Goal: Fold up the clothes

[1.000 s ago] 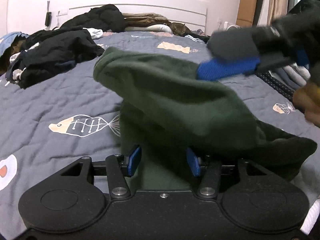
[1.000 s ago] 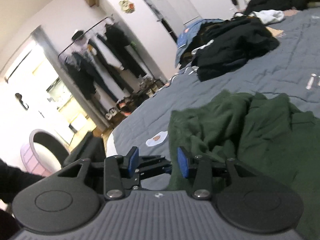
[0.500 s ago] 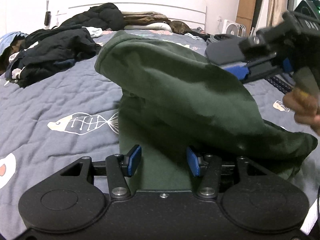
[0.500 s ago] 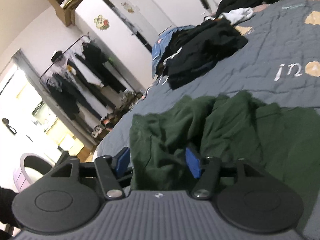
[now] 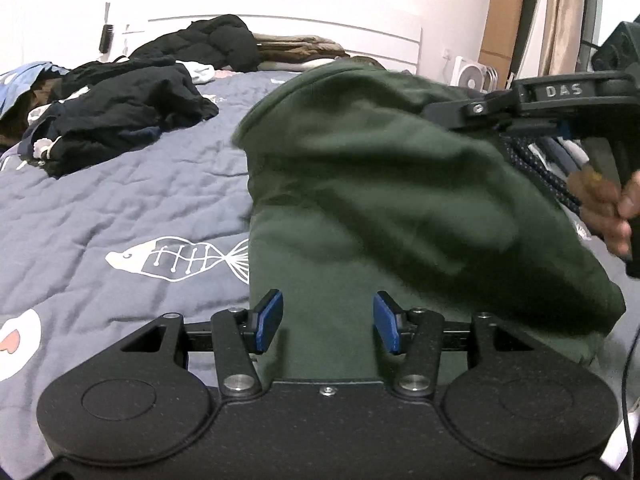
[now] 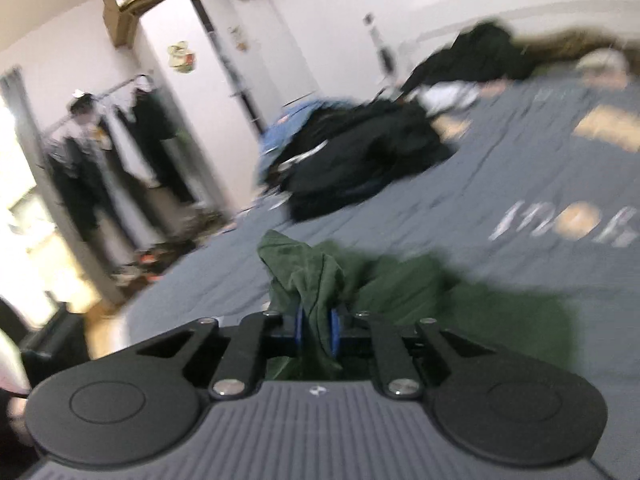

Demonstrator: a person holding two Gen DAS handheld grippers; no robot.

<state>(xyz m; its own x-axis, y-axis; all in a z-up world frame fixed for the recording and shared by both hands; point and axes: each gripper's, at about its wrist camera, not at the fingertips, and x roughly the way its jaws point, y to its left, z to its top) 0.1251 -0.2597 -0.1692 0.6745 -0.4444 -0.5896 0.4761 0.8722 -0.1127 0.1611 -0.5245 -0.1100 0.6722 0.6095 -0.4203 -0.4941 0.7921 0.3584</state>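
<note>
Sweatshirt (image 6: 320,280) in raised right claw (image 6: 318,330)

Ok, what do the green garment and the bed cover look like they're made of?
Green garment: thick, matte knit, probably fleece or sweatshirt cotton; it drapes in soft, heavy folds with no sheen.
Bed cover: quilted grey-blue fabric, likely cotton or a blend; puckered stitch lines and printed fish show.

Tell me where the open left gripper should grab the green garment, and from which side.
Grip the flat bottom panel of the green garment at its straight left edge, coming in low from the bedspread side. That part lies smooth and single-layered between the left gripper fingers, jaws open. The right gripper already pinches a bunched fold and lifts the far part.
</note>
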